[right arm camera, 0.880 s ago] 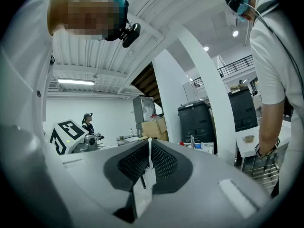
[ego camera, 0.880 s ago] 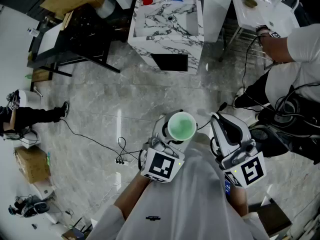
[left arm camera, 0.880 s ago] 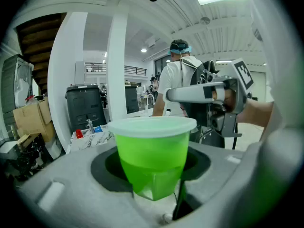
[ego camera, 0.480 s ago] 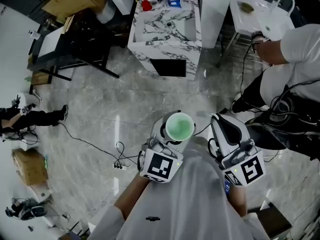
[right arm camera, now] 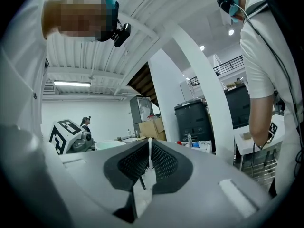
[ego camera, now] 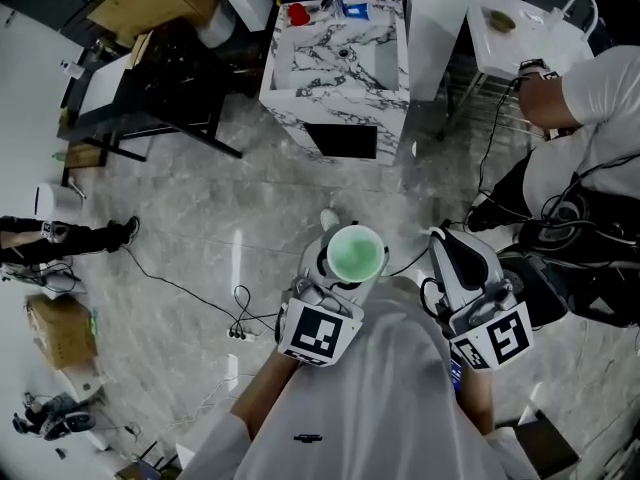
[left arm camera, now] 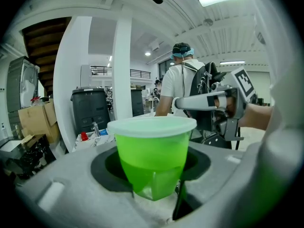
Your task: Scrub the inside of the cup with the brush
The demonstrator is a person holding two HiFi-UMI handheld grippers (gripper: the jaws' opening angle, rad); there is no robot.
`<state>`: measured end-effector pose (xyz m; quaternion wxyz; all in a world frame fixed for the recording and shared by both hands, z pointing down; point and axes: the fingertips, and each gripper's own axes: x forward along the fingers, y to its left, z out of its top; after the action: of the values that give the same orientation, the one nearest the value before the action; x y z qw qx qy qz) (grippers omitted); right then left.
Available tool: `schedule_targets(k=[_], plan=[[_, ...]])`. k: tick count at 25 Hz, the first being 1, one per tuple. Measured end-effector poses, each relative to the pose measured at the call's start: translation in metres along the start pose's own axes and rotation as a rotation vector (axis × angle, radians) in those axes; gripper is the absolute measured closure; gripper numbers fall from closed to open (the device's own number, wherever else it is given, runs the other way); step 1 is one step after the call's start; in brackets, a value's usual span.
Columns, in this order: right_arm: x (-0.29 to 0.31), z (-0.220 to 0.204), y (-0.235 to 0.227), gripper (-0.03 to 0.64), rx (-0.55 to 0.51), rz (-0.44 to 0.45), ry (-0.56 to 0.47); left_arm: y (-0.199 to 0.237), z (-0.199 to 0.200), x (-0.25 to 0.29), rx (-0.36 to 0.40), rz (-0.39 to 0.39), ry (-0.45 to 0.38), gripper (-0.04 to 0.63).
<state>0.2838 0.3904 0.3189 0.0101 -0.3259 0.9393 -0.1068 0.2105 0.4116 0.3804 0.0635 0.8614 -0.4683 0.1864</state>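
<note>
Grey marble floor point(ego camera: 200, 208), viewed steeply from above. A marble-patterned sink unit point(ego camera: 335, 48) stands at the far end, well apart from the work. No table carries the task's things; both are held in the air over the floor.

- Cup point(ego camera: 359, 252): translucent green with a pale rim. It is upright, its long axis vertical and its mouth facing up toward the head camera. Nothing shows inside it.
- Left claw point(ego camera: 338, 273): clamped on the cup's lower body. The left gripper view shows the narrow base point(left arm camera: 154, 175) seated between the jaws.
- Brush point(right arm camera: 149, 156): a thin white stem pinched between the right jaws. Its long axis runs along them, pointing forward and away from the person. The bristle end cannot be made out clearly.
- Right claw point(ego camera: 447, 246): jaws drawn together on the brush stem.
- Relation: the cup lies to the right claw's left, near it but apart. From the right gripper view its rim point(right arm camera: 110, 145) sits at about jaw level. The brush lies crosswise to the cup's axis and outside the mouth.
- Judgement: scrubbing is not yet begun. The brush must tip downward and enter the mouth from above.
- Bystander point(ego camera: 590, 118): white shirt, beyond the right claw.
</note>
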Motion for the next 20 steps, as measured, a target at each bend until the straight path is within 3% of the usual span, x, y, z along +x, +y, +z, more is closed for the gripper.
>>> schedule_targets(k=[9,20], plan=[[0.072,0.0,-0.036,0.594,-0.008,0.013,0.021,0.066,0.0,0.045,-0.036,-0.003,-0.001,0.354],[0.24,0.042,-0.107,0.594,-0.015,-0.065,0.026,0.23,0.029,0.139,-0.064,-0.089,-0.004,0.354]])
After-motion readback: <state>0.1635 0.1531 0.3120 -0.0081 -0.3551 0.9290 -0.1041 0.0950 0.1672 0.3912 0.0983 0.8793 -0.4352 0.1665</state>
